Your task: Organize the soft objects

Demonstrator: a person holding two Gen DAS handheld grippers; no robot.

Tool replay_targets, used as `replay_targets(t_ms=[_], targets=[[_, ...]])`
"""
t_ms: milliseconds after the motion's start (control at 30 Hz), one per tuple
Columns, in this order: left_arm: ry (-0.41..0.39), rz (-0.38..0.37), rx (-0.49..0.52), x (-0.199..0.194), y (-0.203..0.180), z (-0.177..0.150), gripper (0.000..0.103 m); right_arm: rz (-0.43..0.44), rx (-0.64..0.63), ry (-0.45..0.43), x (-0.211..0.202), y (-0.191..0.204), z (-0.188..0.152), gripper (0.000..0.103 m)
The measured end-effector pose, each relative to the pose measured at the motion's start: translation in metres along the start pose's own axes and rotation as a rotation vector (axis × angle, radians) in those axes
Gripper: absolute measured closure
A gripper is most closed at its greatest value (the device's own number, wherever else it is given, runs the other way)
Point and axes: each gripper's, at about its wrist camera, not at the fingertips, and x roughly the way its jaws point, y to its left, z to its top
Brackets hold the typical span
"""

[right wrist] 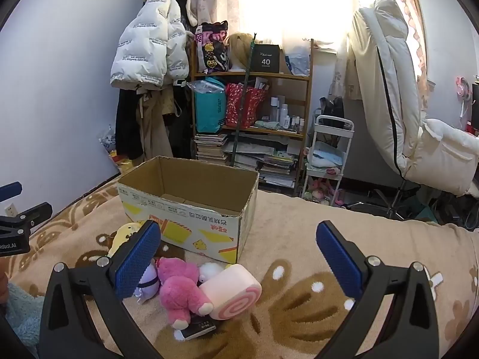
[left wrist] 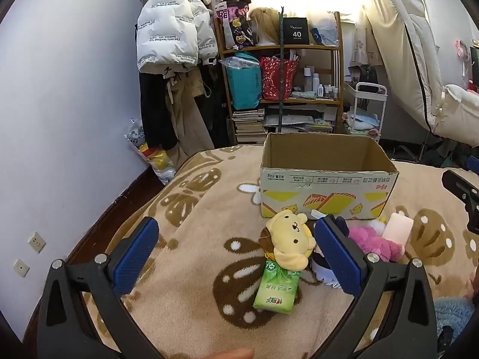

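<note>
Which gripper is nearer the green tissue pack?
Left. The left gripper hangs open just above the tissue pack, which lies between its fingers. The right gripper sits over the pink plush, farther right.

Beige blanket (left wrist: 191, 239) with brown-white mushroom print, brown cardboard box (left wrist: 326, 191) with yellow-red printed white front, yellow dog plush (left wrist: 292, 239), green tissue pack (left wrist: 275, 287), pink plush (right wrist: 182, 290), pink-swirl roll (right wrist: 230, 291).
</note>
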Motion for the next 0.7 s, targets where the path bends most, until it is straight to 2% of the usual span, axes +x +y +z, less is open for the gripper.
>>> replay_targets(t_ms=[700], targets=[[-0.007,0.001,0.003,0.002,0.0012,0.0006,0.001,-0.01,-0.001,0.008,0.0033,-0.0011,-0.0013,0.0]])
